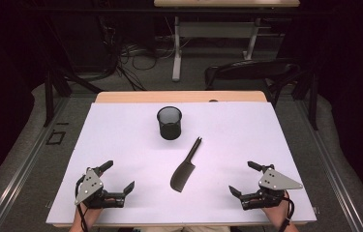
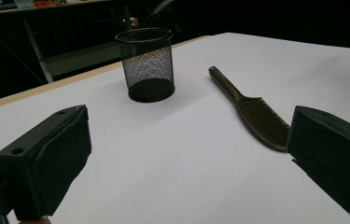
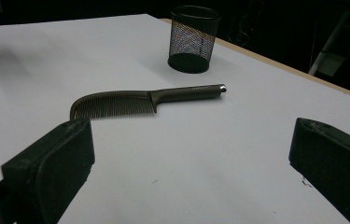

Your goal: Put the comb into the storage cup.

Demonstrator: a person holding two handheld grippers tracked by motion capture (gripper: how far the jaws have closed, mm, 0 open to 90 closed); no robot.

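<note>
Both grippers sit at the near edge of the white table top [image 1: 121, 130], one in each of the person's hands, forearms just coming in from below. Left gripper [image 1: 120, 178] at the near left corner: jaws spread wide, nothing between them, grey three-cornered plate on top, cable trailing back to the wrist. Right gripper [image 1: 243, 180] at the near right corner, mirror pose: jaws equally wide apart, empty, plate on top. Neither touches anything but the surface beneath.

Between the two, slightly right of the table's middle, lies a dark comb [image 1: 185, 168]. Flat on the sheet, diagonal: toothed end toward the person, slim handle pointing away and to the right. In the right gripper view the comb [image 3: 140, 101] lies crosswise ahead of the jaws, teeth facing the camera, handle tip bright. In the left gripper view the comb [image 2: 252, 109] runs away from the camera, its toothed end partly hidden behind the right-hand jaw. Well apart from both grippers.

Beyond the comb, farther back and a little left, stands a black mesh cup [image 1: 169, 123], upright, open mouth up; its inside is too dark to read. Near the comb's handle end but not touching it.

Wooden table edge shows past the white sheet at the far side.
</note>
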